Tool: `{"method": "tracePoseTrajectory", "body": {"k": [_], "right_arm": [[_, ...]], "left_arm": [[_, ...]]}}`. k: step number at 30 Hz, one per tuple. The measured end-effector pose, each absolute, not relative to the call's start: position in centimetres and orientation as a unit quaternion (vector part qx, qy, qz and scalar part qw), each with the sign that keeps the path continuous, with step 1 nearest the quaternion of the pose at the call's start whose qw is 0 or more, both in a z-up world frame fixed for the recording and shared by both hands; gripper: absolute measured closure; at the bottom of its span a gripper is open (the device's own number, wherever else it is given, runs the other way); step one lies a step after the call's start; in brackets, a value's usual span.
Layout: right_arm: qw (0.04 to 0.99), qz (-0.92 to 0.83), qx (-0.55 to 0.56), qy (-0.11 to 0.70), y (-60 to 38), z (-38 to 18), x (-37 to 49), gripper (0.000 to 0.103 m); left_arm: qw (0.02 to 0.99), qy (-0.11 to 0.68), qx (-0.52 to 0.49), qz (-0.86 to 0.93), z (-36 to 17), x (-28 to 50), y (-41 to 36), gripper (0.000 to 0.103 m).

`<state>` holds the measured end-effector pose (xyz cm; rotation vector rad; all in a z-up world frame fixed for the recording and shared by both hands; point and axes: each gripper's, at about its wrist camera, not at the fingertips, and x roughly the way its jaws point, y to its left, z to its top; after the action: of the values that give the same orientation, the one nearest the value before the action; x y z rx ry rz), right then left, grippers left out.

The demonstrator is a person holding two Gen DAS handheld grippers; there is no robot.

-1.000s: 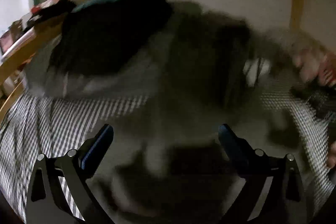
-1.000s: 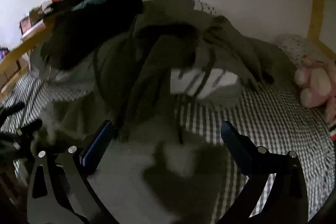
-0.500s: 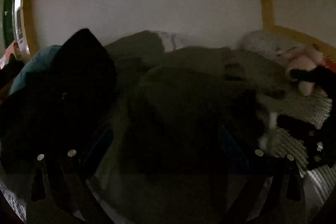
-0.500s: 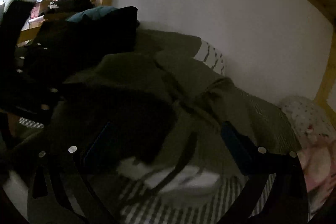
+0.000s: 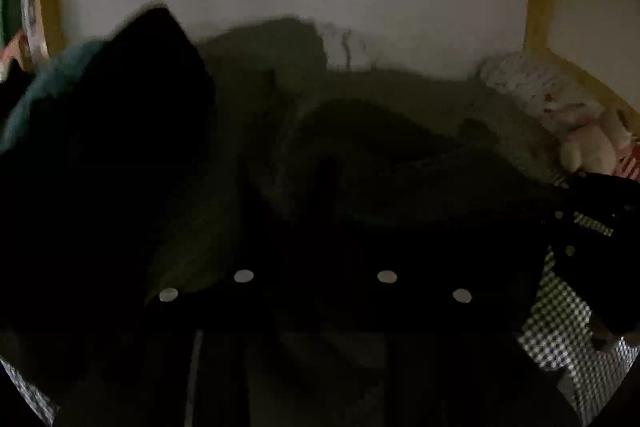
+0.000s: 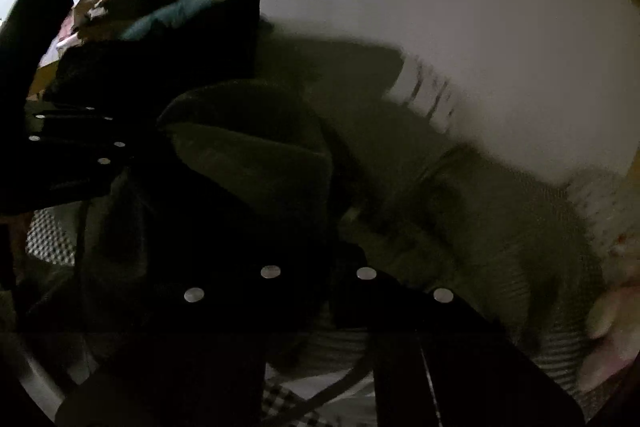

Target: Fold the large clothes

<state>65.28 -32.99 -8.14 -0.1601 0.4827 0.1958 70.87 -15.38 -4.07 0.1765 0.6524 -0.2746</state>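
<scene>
Both hand-held grippers, left (image 5: 316, 247) and right (image 6: 320, 251), have just closed on the olive garment (image 6: 460, 187) (heaped ahead on the bed (image 5: 560, 327)); the right sits nearer its bulk.

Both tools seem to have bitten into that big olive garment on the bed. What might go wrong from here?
The olive garment lies bunched in dark folds, so either tool may have pinched several layers and lift a tangle. The black clothing overlaps it and might be dragged along. The pink plush toy sits at the garment's far edge and could be swept aside.
</scene>
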Motion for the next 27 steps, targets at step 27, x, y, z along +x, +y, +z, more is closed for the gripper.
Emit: {"method": "tracePoseTrajectory", "body": {"k": [27], "right_arm": [[0.956, 0.108, -0.085, 0.258, -22.1, -17.5, 31.7, 0.096]], "left_arm": [[0.927, 0.347, 0.122, -0.068, -12.3, 36.6, -8.0, 0.081]]}}
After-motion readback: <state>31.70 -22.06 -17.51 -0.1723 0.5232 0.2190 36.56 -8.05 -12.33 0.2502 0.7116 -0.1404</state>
